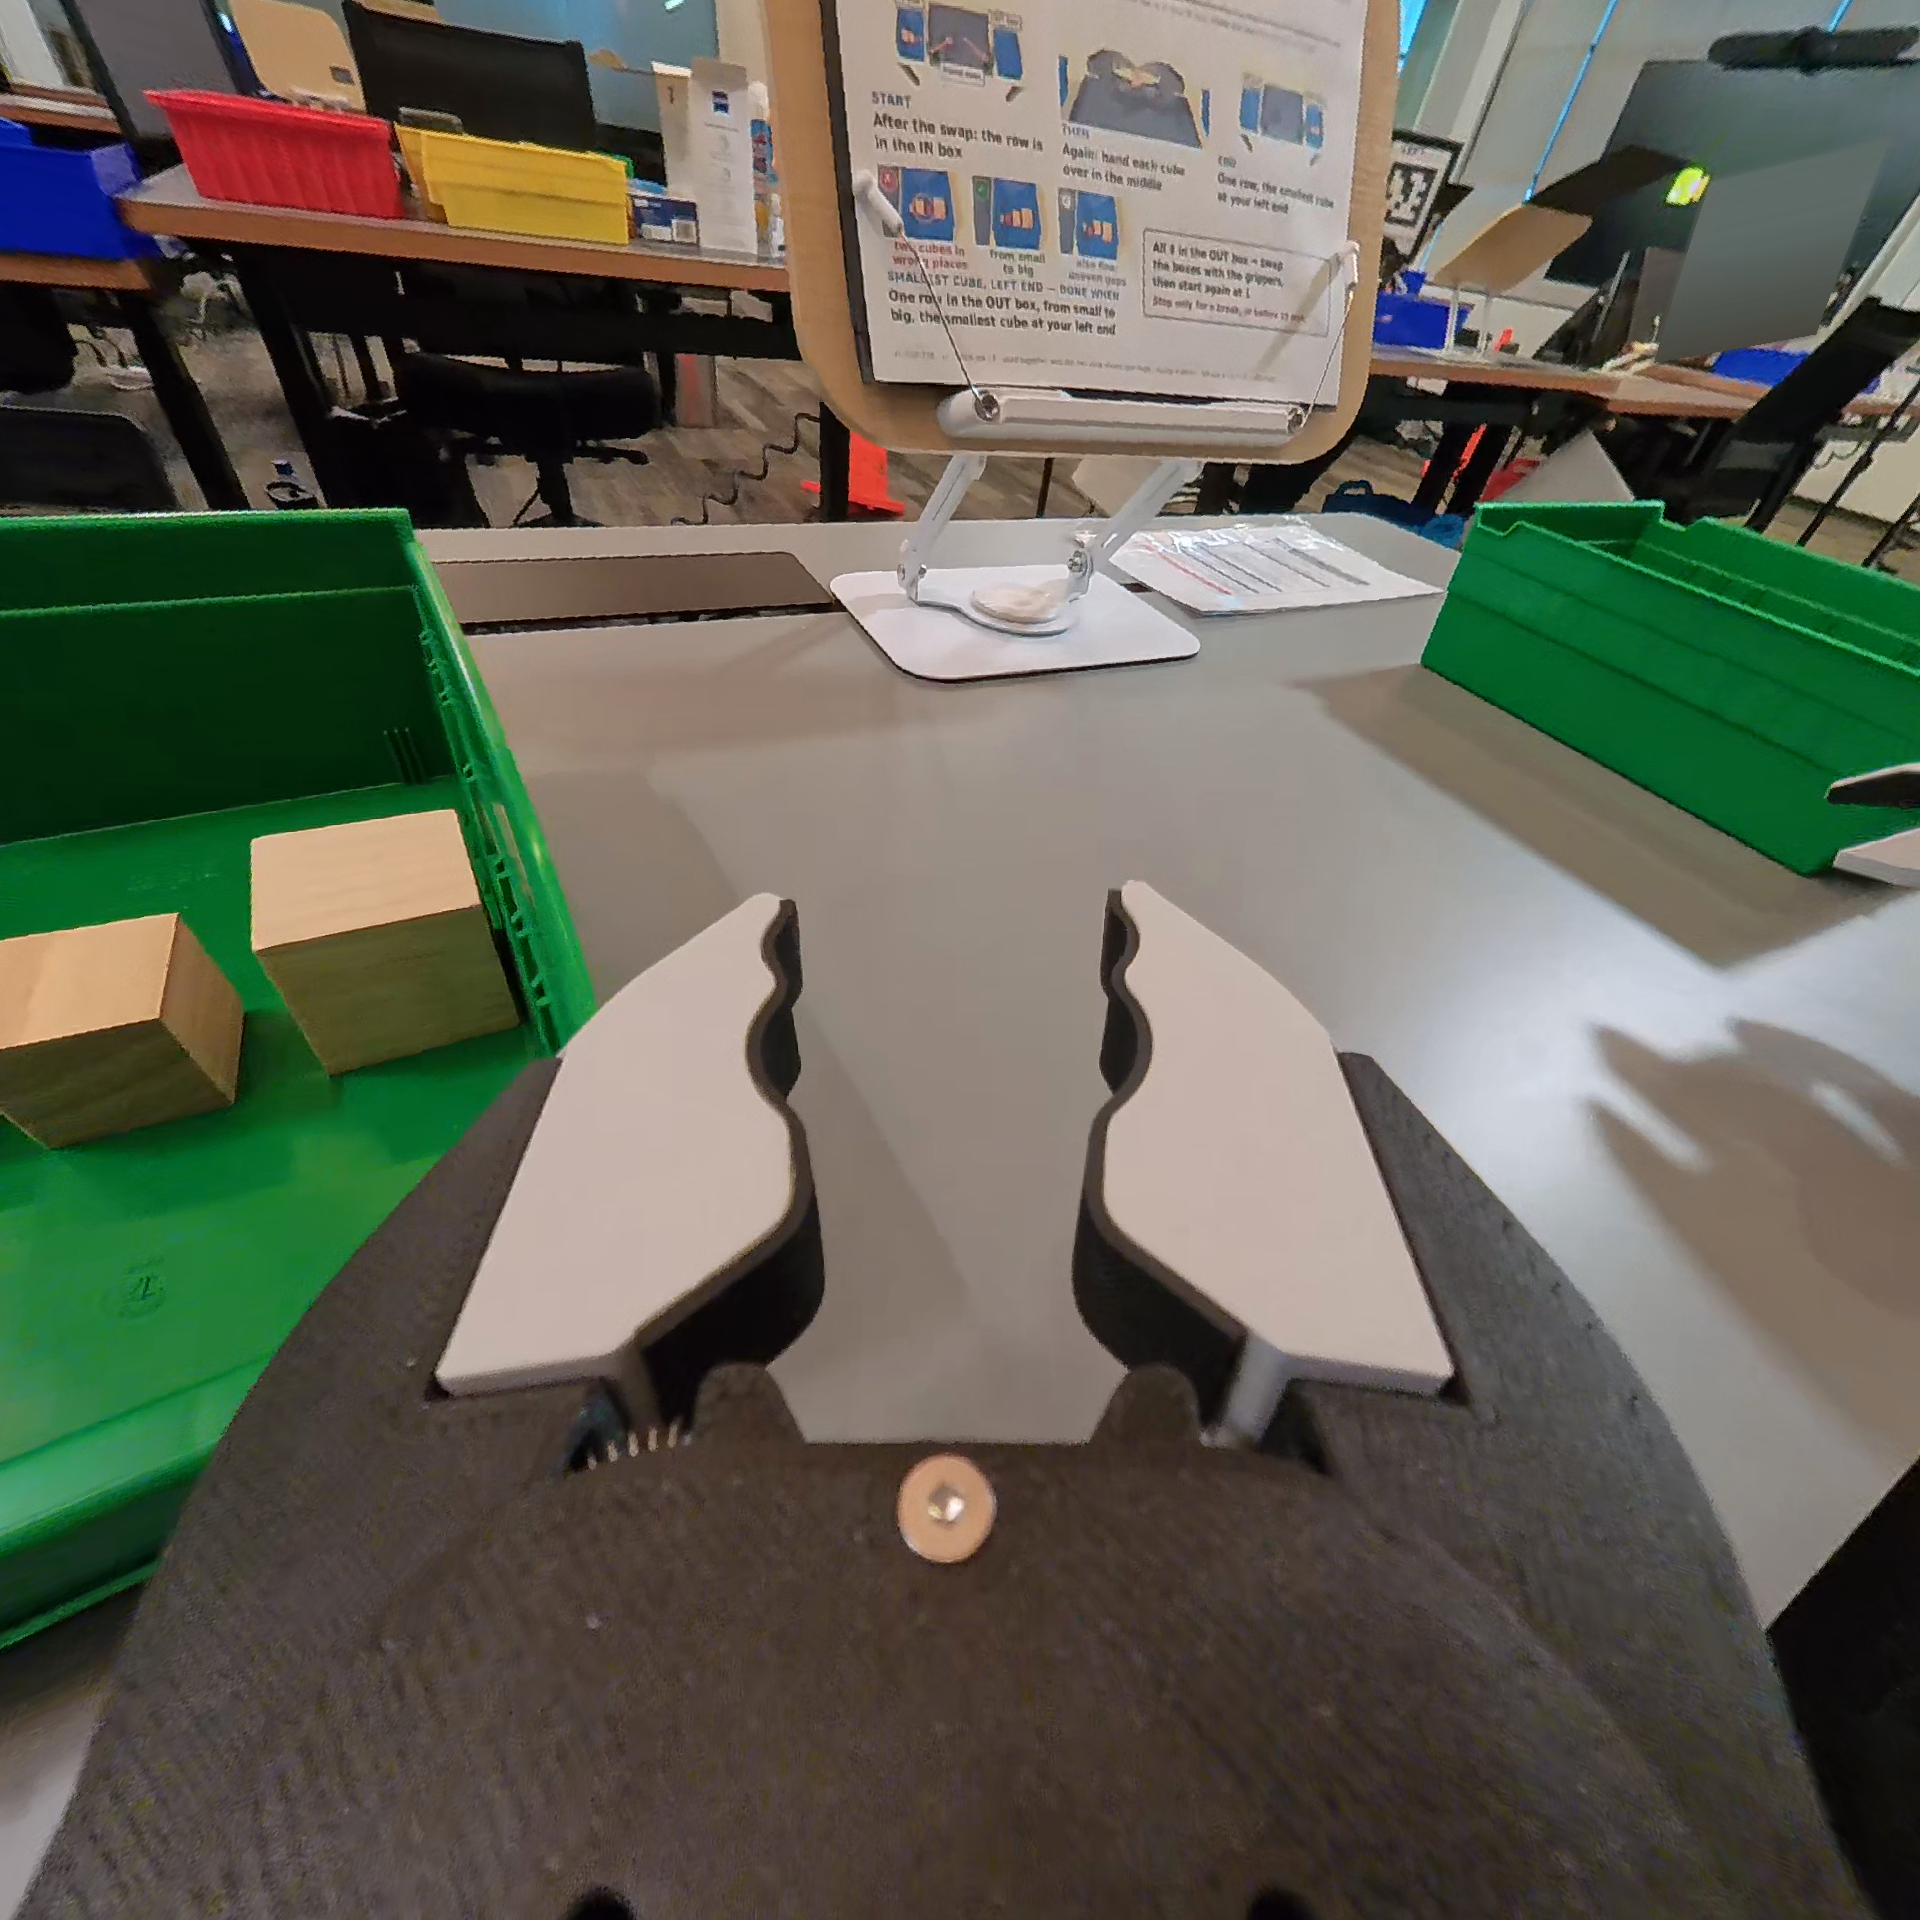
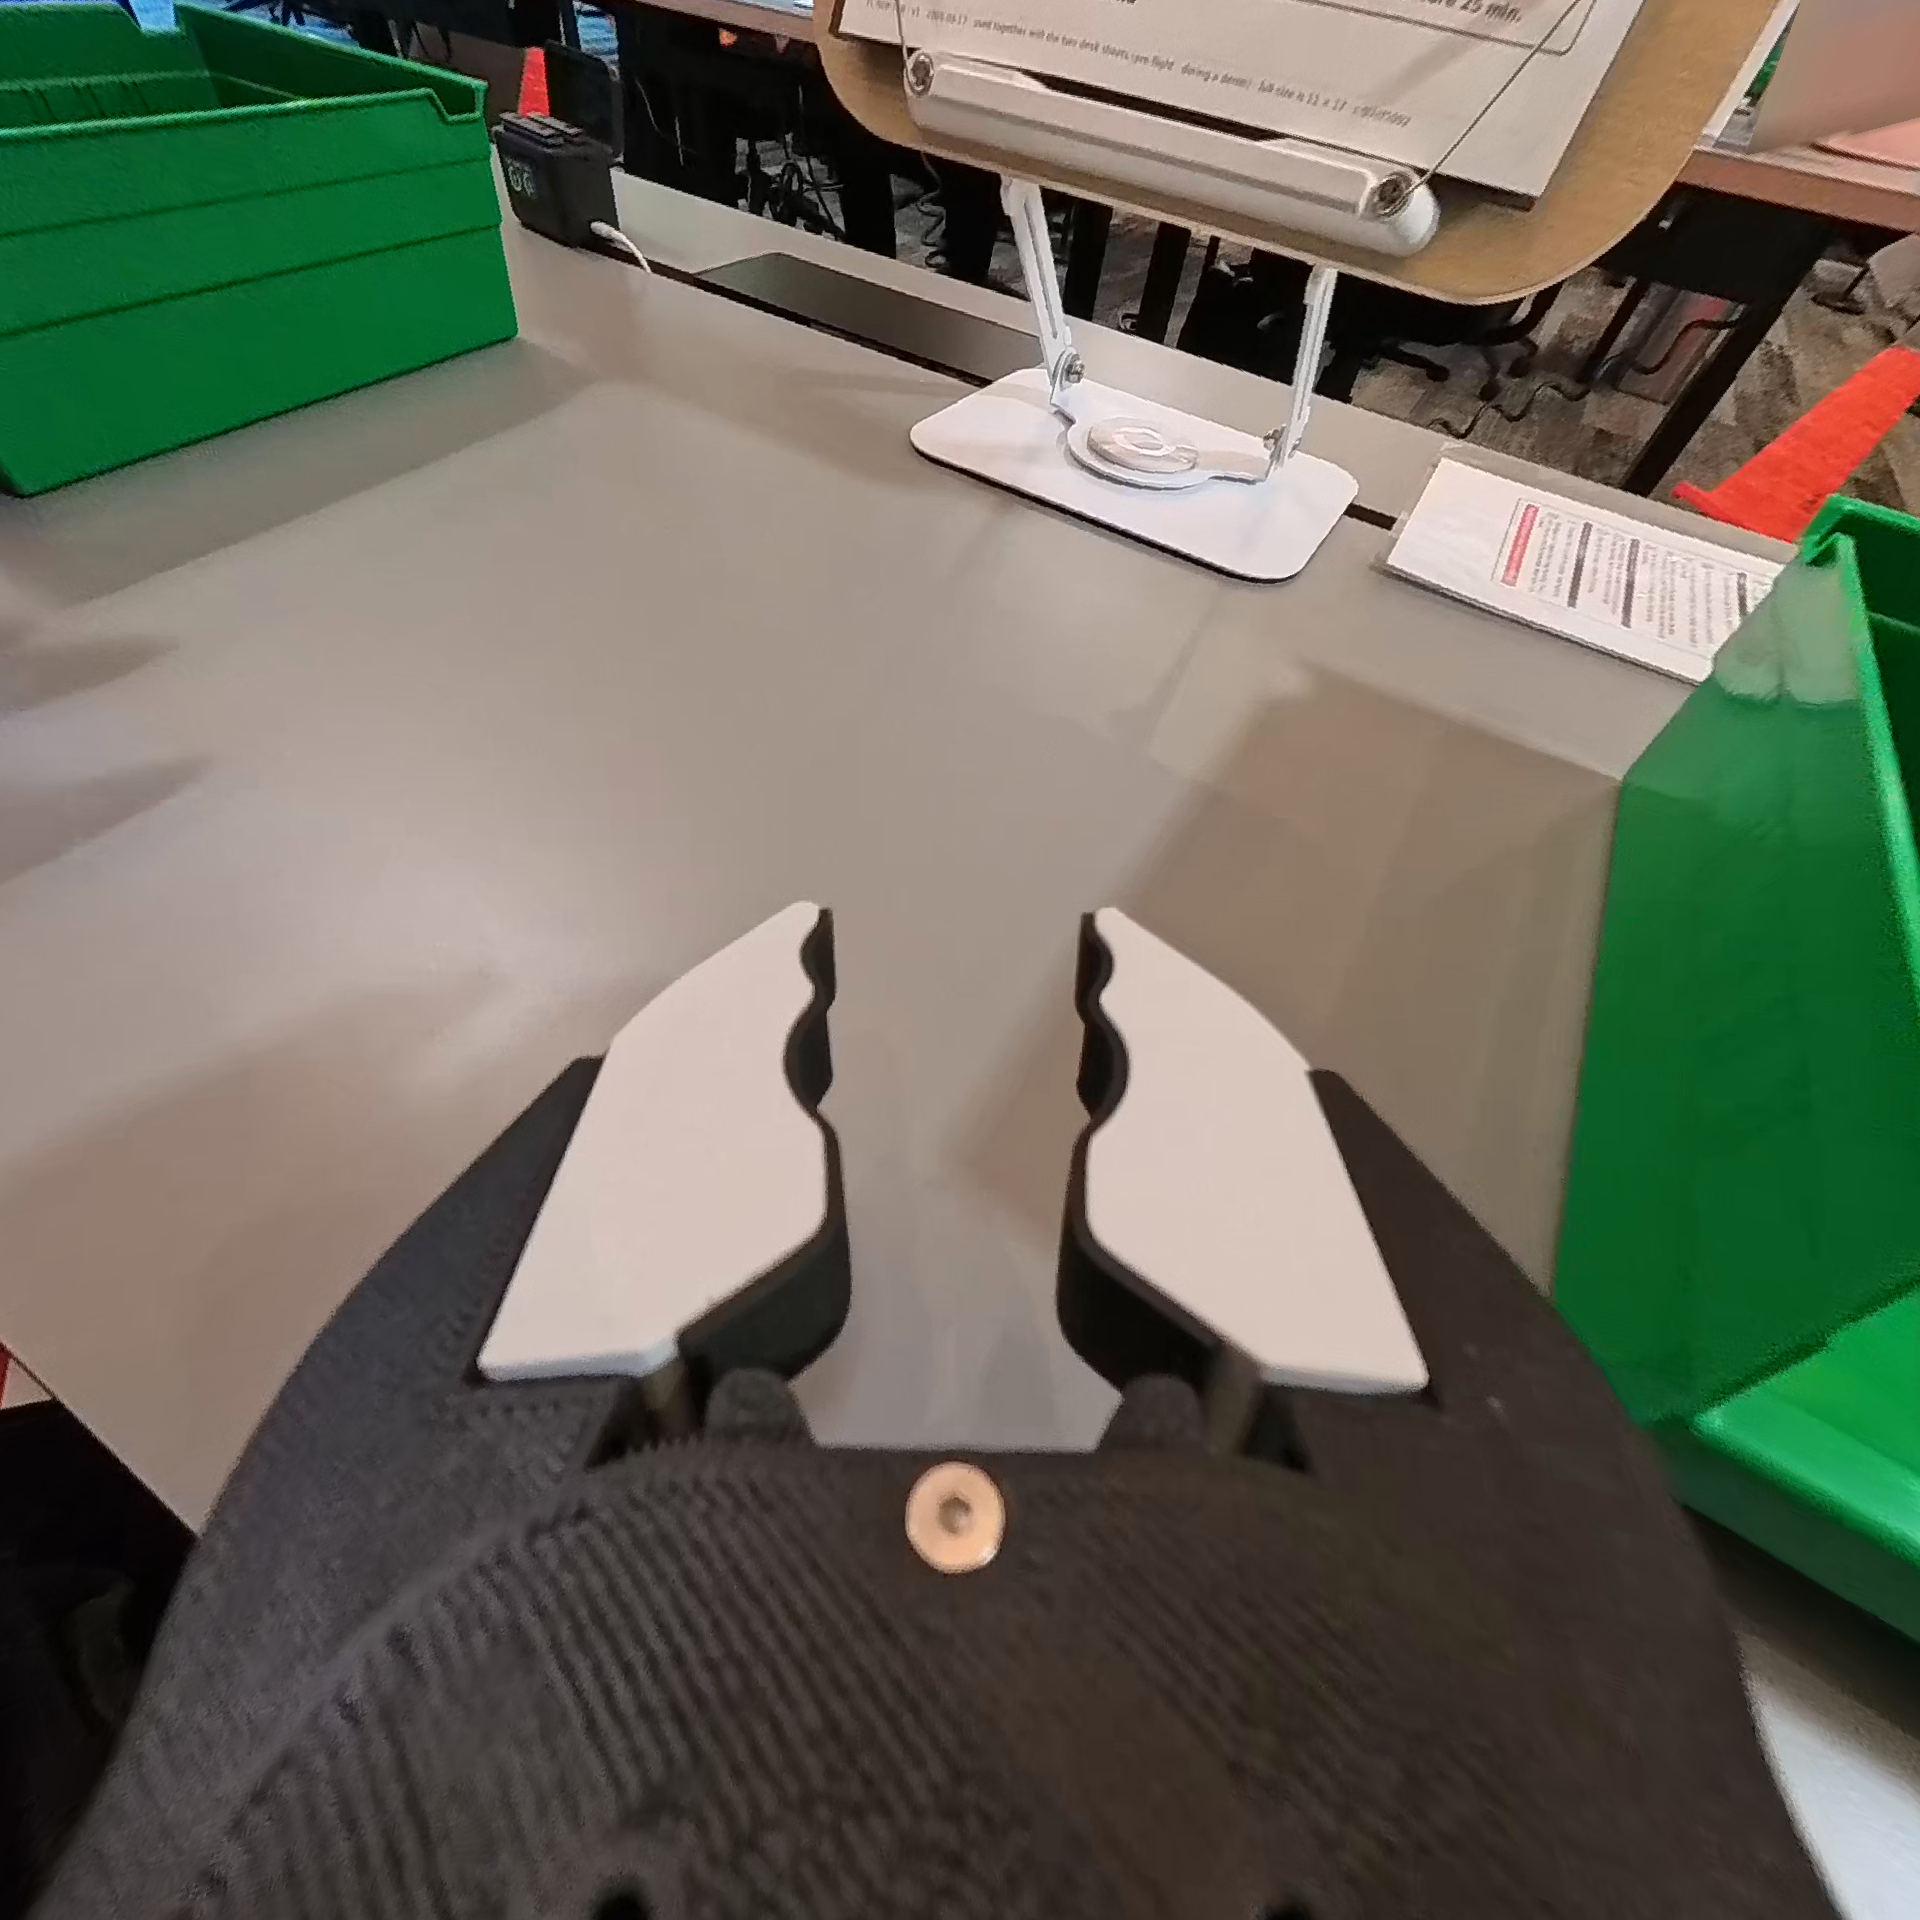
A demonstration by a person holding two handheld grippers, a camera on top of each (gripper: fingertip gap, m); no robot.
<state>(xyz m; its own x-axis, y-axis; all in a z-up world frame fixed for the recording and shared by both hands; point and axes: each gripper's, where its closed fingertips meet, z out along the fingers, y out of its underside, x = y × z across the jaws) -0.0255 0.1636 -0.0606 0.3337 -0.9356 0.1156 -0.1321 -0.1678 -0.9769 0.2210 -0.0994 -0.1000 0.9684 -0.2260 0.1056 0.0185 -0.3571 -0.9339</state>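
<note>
My left gripper (image 1: 951,904) is open and empty above the grey table (image 1: 1039,790), just right of a green bin (image 1: 488,790). Two wooden cubes stand in that bin: a larger one (image 1: 379,935) and a smaller one (image 1: 114,1023) to its left. My right gripper (image 2: 956,925) is open and empty over the table, left of a second green bin (image 2: 1745,987). In the left wrist view the right gripper's fingertips (image 1: 1881,826) show at the right edge beside that second bin (image 1: 1662,665). The first bin shows far left in the right wrist view (image 2: 239,260).
A document stand (image 1: 1018,623) with a printed sheet (image 1: 1101,177) stands at the table's far middle, and its base shows in the right wrist view (image 2: 1132,473). A laminated sheet (image 1: 1268,566) lies to its right. A small black device (image 2: 545,177) sits at the far edge. Tables with coloured bins are behind.
</note>
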